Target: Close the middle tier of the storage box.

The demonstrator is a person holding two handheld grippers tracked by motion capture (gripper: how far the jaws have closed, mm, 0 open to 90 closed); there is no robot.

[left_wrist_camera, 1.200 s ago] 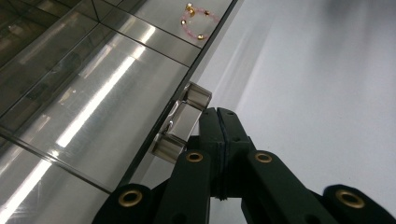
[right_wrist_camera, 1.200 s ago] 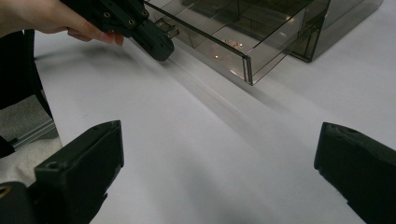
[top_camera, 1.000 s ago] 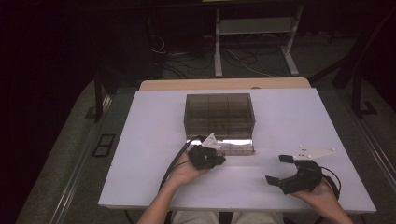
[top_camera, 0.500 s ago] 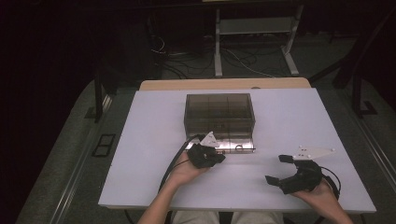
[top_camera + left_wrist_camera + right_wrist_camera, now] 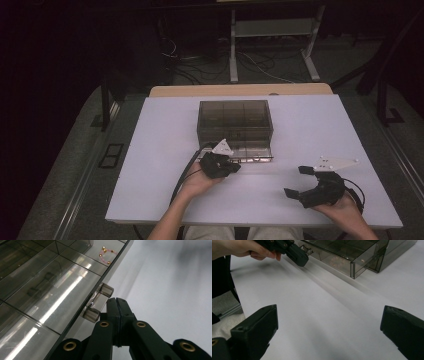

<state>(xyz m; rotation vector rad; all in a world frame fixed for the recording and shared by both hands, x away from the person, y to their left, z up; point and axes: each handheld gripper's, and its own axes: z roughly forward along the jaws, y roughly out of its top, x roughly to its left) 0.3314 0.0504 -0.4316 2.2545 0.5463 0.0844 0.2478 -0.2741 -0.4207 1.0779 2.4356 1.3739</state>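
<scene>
left gripper (image 5: 117,305): jaws pressed together at drawer handle (image 5: 98,302) | right gripper (image 5: 329,322): spread wide, well clear of drawer (image 5: 342,255)

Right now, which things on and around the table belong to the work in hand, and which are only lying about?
Belonging to the work:
- smoky clear drawer box
- its pulled-out drawer, with handle
- pink beaded bracelet in the drawer
- left gripper, shut at the handle
- right gripper, open, waiting

Lying about:
- white metal stand
- cables on the floor

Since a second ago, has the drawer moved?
No. The drawer sticks out the same from the box, left gripper at its handle.
</scene>
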